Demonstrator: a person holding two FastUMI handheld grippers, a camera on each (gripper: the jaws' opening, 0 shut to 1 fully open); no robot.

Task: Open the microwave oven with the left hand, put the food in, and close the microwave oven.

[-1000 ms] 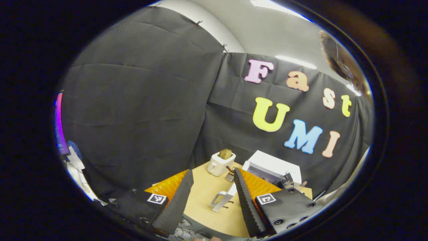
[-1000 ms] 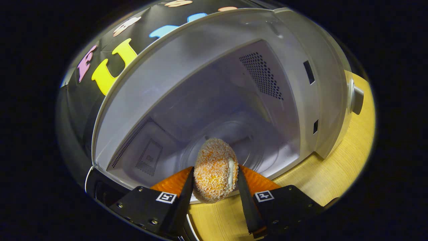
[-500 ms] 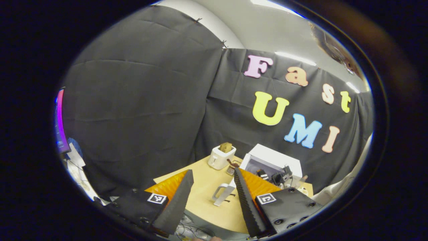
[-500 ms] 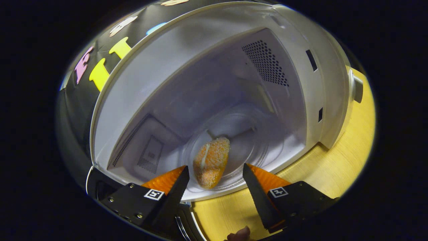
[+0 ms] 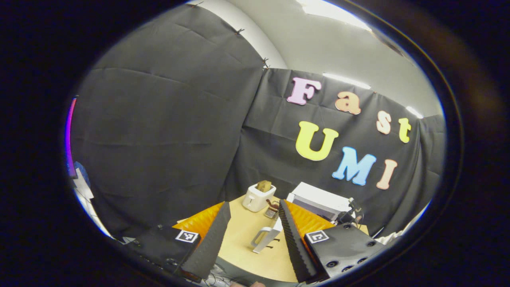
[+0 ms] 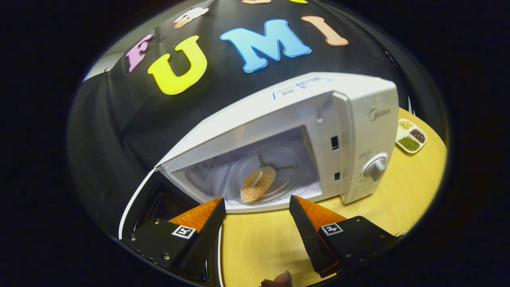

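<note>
1. Lying on the glass turntable (image 6: pixel 279 167) inside the microwave oven (image 6: pixel 358 119) is the food, a breaded orange croquette (image 6: pixel 257 184); the placing step looks done.
2. Hovering over the worktop (image 6: pixel 259 247) just outside the cavity, the right hand-held gripper (image 6: pixel 257 229) is standing with its fingers spread wide, gripping nothing and well clear of the croquette.
3. Hanging open to the left of the cavity is the microwave door (image 6: pixel 159 207), so the closing step is not yet done.
4. Waiting farther back, the left hand-held gripper (image 5: pixel 253 235) is also standing open and empty, looking across the worktop at a white toaster (image 5: pixel 257 196) and the microwave oven beyond.
5. Judging from this, the next move is calling for one gripper to reach the door's outer edge and swing it shut until it latches, while the right one is keeping out of its path.
</note>
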